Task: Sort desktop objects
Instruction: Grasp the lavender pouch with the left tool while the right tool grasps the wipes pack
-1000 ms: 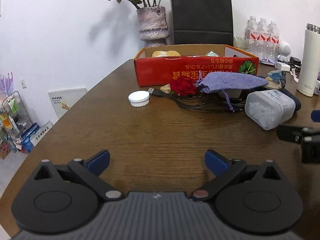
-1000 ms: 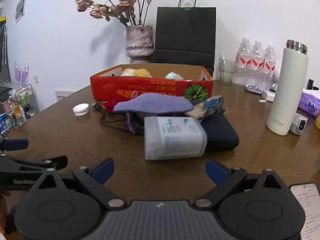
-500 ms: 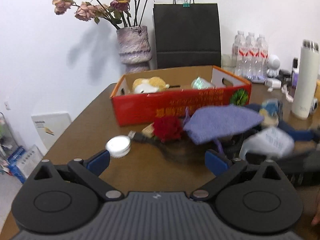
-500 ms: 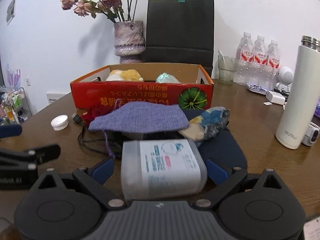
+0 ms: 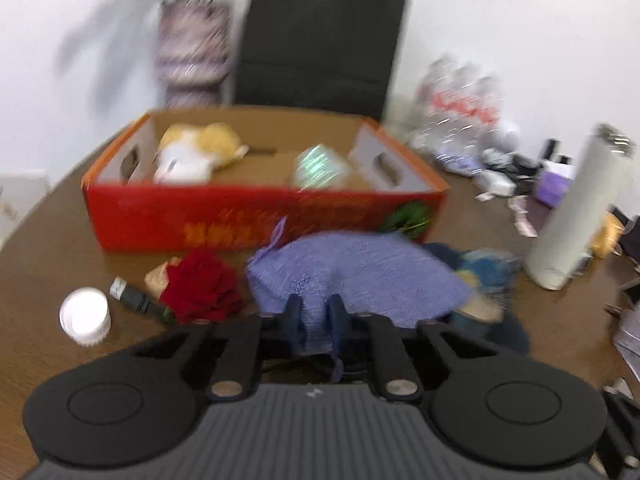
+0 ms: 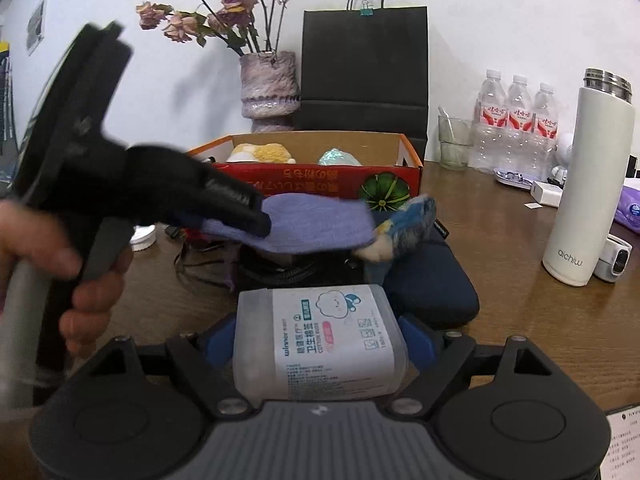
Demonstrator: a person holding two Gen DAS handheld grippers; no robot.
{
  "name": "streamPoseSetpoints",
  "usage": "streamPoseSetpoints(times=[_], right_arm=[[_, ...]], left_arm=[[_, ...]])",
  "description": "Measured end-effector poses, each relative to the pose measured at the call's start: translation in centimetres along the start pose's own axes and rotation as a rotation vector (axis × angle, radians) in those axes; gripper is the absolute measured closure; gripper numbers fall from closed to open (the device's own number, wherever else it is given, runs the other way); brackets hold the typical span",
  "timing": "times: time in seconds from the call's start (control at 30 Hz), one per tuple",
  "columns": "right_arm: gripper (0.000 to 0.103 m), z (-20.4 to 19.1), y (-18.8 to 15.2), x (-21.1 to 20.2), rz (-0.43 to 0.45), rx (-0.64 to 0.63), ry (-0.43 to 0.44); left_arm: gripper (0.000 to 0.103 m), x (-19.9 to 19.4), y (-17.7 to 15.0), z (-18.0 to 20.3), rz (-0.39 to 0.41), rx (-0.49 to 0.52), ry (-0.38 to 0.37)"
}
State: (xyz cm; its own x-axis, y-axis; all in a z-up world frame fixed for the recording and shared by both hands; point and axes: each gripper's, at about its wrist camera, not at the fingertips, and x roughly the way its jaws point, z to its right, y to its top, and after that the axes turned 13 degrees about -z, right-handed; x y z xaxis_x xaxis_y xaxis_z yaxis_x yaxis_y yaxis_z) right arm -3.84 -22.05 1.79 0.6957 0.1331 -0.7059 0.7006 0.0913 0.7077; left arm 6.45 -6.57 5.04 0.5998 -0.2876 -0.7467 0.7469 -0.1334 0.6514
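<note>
My left gripper point(image 5: 314, 322) is shut on the near edge of a purple knitted pouch point(image 5: 360, 272) in front of the red cardboard box point(image 5: 260, 216). In the right wrist view the pouch point(image 6: 316, 222) hangs lifted from the left gripper point(image 6: 256, 216). My right gripper point(image 6: 320, 344) is shut on a translucent cotton swab box point(image 6: 320, 344) lying on its side. A blue-and-yellow plush toy point(image 6: 404, 224) rests on a dark blue pouch point(image 6: 432, 292) just beyond.
A red fabric rose point(image 5: 200, 288), a USB plug point(image 5: 128, 296) and a white cap point(image 5: 85, 314) lie left of the pouch. The red box holds a yellow plush point(image 5: 200, 148) and a teal item point(image 5: 320, 164). A white thermos point(image 6: 588, 176), water bottles point(image 6: 516, 124), vase point(image 6: 270, 88) and black bag point(image 6: 364, 72) stand behind.
The left gripper moved forward and closed on the purple pouch, lifting its edge. The right gripper advanced and closed on the cotton swab box.
</note>
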Motion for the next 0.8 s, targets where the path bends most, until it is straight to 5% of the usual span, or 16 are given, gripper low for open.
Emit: streamPoseSetpoints(times=[0.27, 0.43, 0.63, 0.7, 0.73, 0.77, 0.8], right_arm=[[0.020, 0.3, -0.5, -0.6, 0.001, -0.010, 0.019], [0.020, 0.7, -1.6, -1.8, 0.010, 0.001, 0.029], [0.020, -0.2, -2.8, -3.0, 0.007, -0.030, 0.048], [0.019, -0.7, -3.2, -3.3, 0.007, -0.042, 0.054], [0.019, -1.0, -3.4, -3.5, 0.006, -0.051, 0.056], [0.019, -1.2, -3.6, -3.7, 0.006, -0.057, 0.057], [0.019, -1.3, -3.7, -3.9, 0.005, -0.059, 0.060]], left_arm=[[0.098, -10.5, -3.4, 0.3, 0.131, 0.030, -0.050], [0.098, -13.9, -7.8, -2.1, 0.056, -0.028, 0.000], [0.089, -12.6, -13.6, -2.5, -0.137, -0.015, 0.142], [0.053, -12.8, -14.6, -2.2, -0.143, 0.019, 0.086], [0.023, -13.1, -14.8, -2.1, -0.120, 0.045, 0.048], [0.011, -13.6, -14.9, -1.9, -0.075, 0.084, 0.013], [0.010, -13.9, -14.8, -1.7, -0.047, 0.123, 0.004]])
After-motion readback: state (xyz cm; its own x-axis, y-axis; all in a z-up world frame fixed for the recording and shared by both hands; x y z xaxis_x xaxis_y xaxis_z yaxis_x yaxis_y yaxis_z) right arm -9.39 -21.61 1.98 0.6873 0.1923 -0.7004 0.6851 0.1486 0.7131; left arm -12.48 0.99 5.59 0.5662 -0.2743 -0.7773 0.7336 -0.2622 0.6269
